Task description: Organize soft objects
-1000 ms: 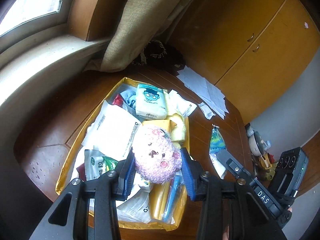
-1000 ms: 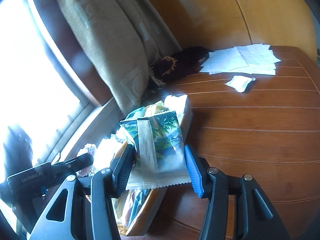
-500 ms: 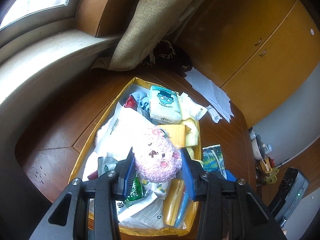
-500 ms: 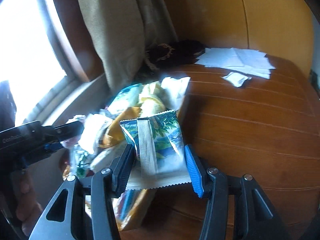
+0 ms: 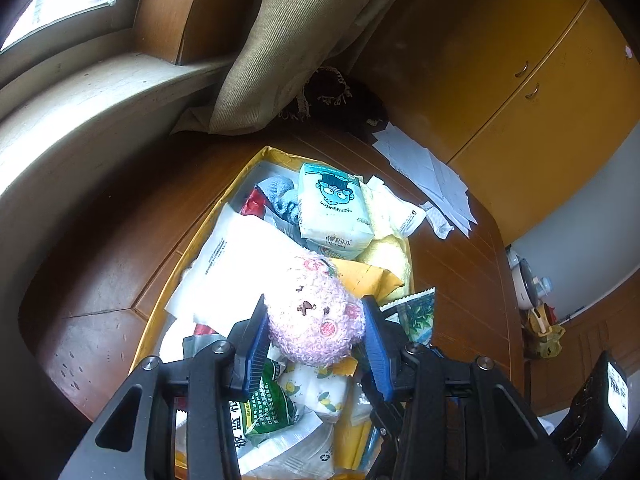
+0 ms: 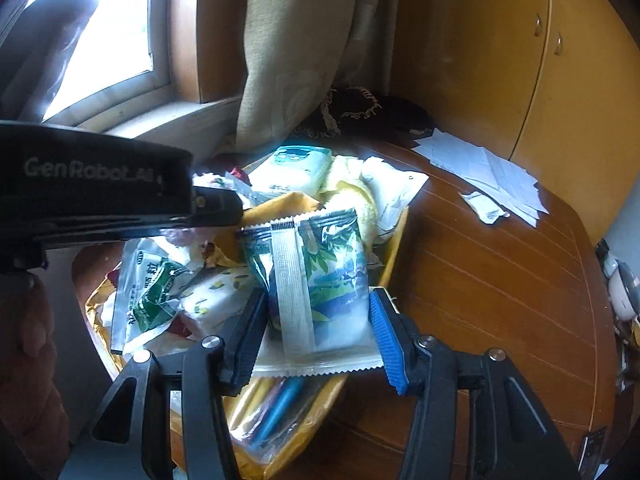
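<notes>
the yellow tray (image 5: 407, 258) sits on the wooden table (image 6: 500, 280), heaped with soft packets, and both things you carry hang directly over it, so the coming move looks like a plain drop rather than a reach. the heap is tallest at the far end, where the tissue pack (image 5: 332, 210) lies on the yellow towel (image 5: 394, 254); the near end is lower and looks like the easier landing.

your right gripper (image 6: 318, 334) pinches the green wipes packet (image 6: 316, 280) by its two long edges, its long axis pointing away from you along the fingers, the sealed seam facing up. it hangs over the tray's near right edge, partly above the rim, so i'd judge it needs a nudge leftward, toward the middle of the tray, before release or it may slide onto the table.

your left gripper (image 5: 316, 338) holds the pink plush toy (image 5: 316, 316), face up, the blue pads touching each flank; the jaws have just been opening a little, with the toy between them. it sits above the tray's middle, just left of the packet.
</notes>
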Demonstrator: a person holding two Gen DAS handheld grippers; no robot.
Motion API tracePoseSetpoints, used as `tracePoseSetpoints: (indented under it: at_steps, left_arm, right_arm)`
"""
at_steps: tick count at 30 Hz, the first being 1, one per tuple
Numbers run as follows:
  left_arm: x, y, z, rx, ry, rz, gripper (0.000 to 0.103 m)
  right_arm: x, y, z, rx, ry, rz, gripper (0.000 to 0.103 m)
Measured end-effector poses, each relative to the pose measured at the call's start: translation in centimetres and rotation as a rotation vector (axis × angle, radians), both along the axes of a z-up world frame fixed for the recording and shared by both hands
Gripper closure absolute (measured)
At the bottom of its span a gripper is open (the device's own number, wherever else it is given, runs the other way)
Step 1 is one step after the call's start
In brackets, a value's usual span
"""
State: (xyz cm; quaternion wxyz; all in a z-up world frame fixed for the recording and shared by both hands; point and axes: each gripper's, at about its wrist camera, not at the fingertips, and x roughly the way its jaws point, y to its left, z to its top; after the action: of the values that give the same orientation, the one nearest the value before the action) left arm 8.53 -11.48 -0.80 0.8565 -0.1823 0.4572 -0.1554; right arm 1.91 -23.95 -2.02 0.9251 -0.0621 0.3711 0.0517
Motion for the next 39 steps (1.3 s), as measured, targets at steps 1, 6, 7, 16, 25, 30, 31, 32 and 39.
tracePoseSetpoints:
  at_steps: [1,6,7,16,25,30,31,32,39]
  left_arm:
    - [0.0,-0.1,-0.1,0.003,-0.004,-0.005,0.056]
    - [-0.4,-0.4,0.1,0.002,-0.022,-0.018,0.049]
    - [-0.5,-0.4,0.1,-0.005,-0.021,-0.017,0.048]
    - [-1.8,-1.0,0.8,-0.013,-0.059,-0.019,0.028]
    - [-3.3,-2.5,1.8,0.078,-0.097,-0.005,0.024]
    - [-4.6,-3.5,2.6,0.136,-0.147,0.000,0.024]
    - [-4.8,-3.5,2.7,0.143,-0.150,0.004,0.024]
    - [-5.0,-3.6,2.8,0.147,-0.153,0.007,0.024]
    - [-7.2,-3.9,3.5,0.237,-0.208,0.047,0.020]
  right_arm:
    - [0.0,-0.3,-0.3,0.033,0.002,0.006,0.052]
    - [-0.1,-3.0,-0.1,0.249,0.011,0.024,0.042]
    - [-0.4,-3.6,0.1,0.297,0.007,0.028,0.041]
    - [-1.3,-7.7,1.2,0.540,-0.037,-0.001,0.035]
    - [-1.8,-9.4,1.2,0.623,-0.034,-0.024,0.035]
    - [-2.1,-10.6,0.8,0.649,-0.022,-0.071,0.035]
    - [-2.2,-10.9,0.8,0.655,-0.019,-0.079,0.035]
    - [-2.3,-11.0,0.8,0.658,-0.015,-0.085,0.035]
    - [-3.4,-11.0,1.0,0.664,-0.008,-0.103,0.035]
